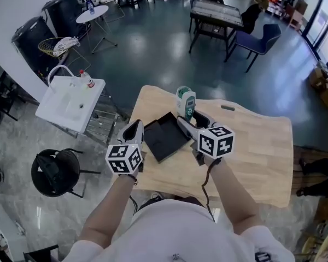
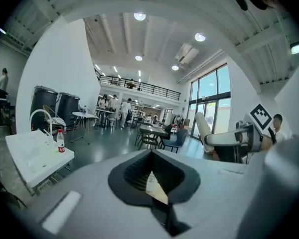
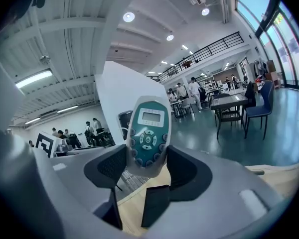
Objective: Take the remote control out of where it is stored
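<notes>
You have the remote control [image 3: 147,133] in your right gripper [image 3: 147,169]. The jaws are closed on its lower end, and it stands upright above the table [image 1: 251,146], just past the far corner of the black tray [image 1: 159,140] and clear of it. It looks like a light, stiff plastic shell with a smooth, rounded body, so it will probably slip or pivot if your grip is loose. Hold it across the narrow sides, low down, as you do now, with steady pressure and off the buttons [image 3: 145,151] and the small screen [image 3: 150,117]. Your left gripper [image 2: 154,179] hangs near the tray's near-left edge. Its jaws are drawn almost together, with nothing between them but a sliver of table showing through. The pads hide the bottom end of the remote control, so you cannot tell how much of it sits inside the grip. Its back faces away from every camera. From the head view the tray's dark inside is hard to read.
</notes>
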